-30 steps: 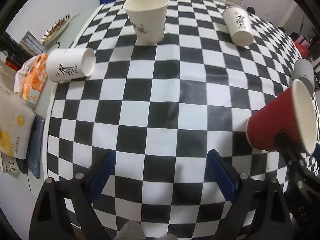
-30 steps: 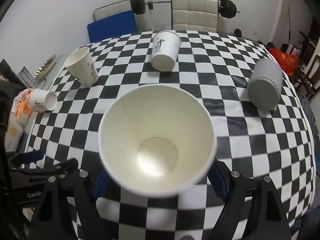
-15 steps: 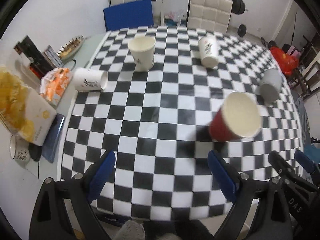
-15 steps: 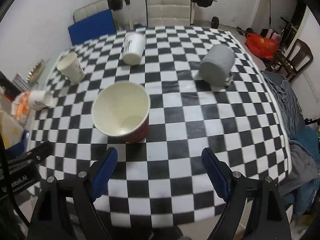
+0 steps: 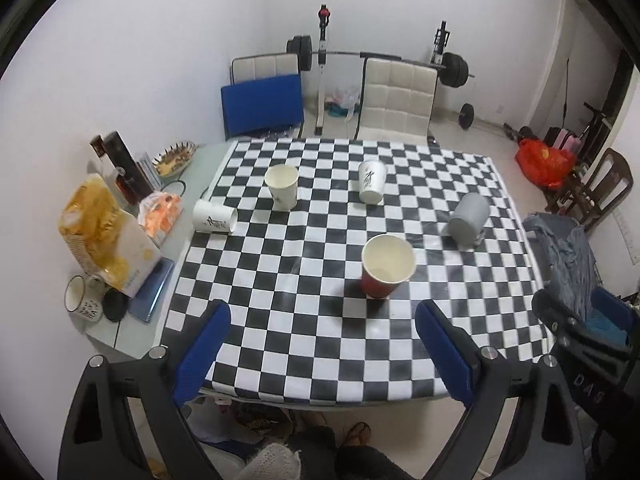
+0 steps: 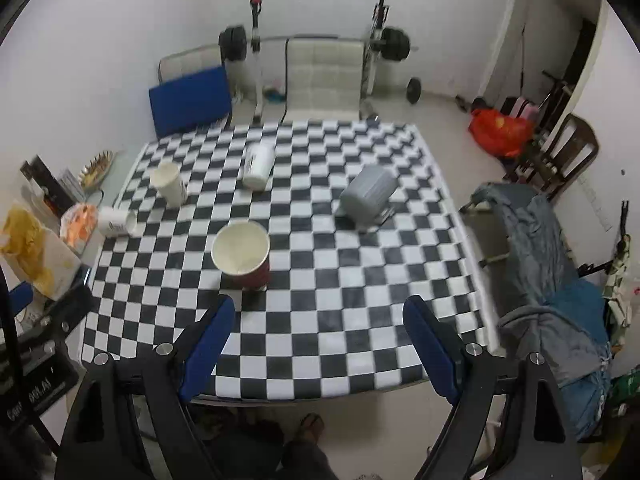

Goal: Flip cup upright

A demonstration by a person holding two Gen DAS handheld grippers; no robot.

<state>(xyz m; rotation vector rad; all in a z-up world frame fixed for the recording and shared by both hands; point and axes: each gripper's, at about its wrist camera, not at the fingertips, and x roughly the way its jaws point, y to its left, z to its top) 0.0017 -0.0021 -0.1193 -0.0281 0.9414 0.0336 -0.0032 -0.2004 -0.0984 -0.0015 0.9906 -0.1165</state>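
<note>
Pulled back and lifted well clear of the checkered tabletop (image 5: 320, 344) since half a second ago, when both views sat closer in; a second ago held the red cup (image 5: 387, 266) in the right gripper (image 6: 318, 344), now let go. Nearest, in the left wrist view: left gripper (image 5: 322, 350) with blue fingers (image 5: 204, 350) spread wide, nothing between them, above the near edge of the tabletop. Same in the right wrist view: blue fingers (image 6: 208, 340) wide apart and empty. Just beyond, standing upright on its base with cream inside showing, mouth up, well apart from either gripper, toward the near middle of the cloth. Farther right, a grey cup (image 5: 468, 220) tipped over on its side near the right edge. Farther left, a white paper cup lying down (image 5: 214, 217) at the left edge of the cloth, mouth turned right. Past that, an upright white cup (image 5: 282, 186), and to its right another printed white cup (image 5: 371, 186) lying tilted. Off the cloth at left: a yellow bag (image 5: 106, 236), an orange packet (image 5: 160, 212), an enamel mug (image 5: 82, 298). At the back wall: a blue-backed chair (image 5: 262, 104), a cream chair (image 5: 396, 98) and a barbell rack (image 5: 384, 56).
</note>
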